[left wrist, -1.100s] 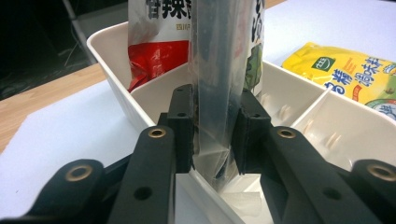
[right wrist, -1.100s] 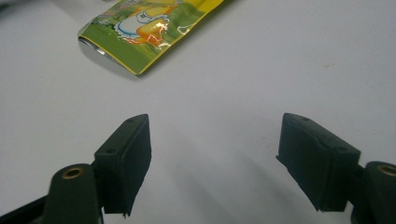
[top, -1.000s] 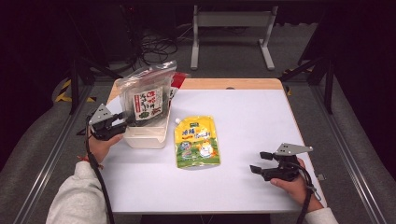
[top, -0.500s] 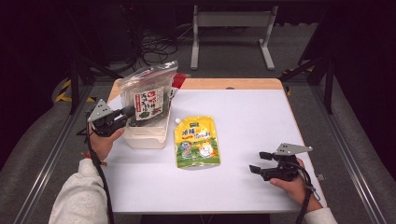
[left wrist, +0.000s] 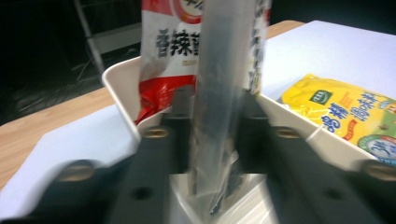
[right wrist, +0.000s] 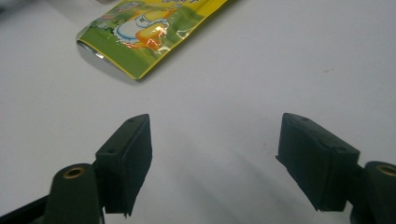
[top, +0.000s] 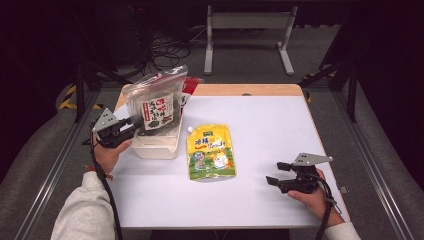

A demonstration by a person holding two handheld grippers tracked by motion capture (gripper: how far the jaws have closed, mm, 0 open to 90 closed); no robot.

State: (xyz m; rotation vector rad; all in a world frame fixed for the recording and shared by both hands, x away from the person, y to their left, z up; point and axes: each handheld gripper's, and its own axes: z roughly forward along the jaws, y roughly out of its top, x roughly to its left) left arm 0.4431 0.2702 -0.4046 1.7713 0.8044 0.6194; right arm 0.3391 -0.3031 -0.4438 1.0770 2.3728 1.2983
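Work in hand: the left gripper point(top: 135, 126) held a clear seaweed pouch point(top: 155, 102) upright over the white bin point(top: 157, 145) at the upper left of the high view; packing pouches into that bin appeared to be the job.
Left jaws: they had just been opening again after a brief squeeze, and the left gripper view showed the clear pouch's point(left wrist: 224, 93) edge standing between them, the pads seemingly still touching it on both sides.
Done so far: a red snack bag point(left wrist: 170, 60) already stood inside the bin point(left wrist: 122, 86), behind the clear pouch.
In progress: the clear pouch's lower end sat within the bin walls, so it looked nearly placed, needing only release.
Left to do: the yellow pouch point(top: 210, 152) lay flat on the table point(top: 280, 120) just right of the bin, apart from both grippers, judged to be the next item.
Right gripper point(top: 279, 176): rested low at the lower right of the high view, jaws wide and holding nothing, with bare table between them in the right gripper view.
Edges: the bin sat near the table's left edge, and the right hand point(top: 312, 197) near the front edge.
Open room: the table's centre and right half were bare, giving a free path from the right gripper to the yellow pouch point(right wrist: 149, 28).
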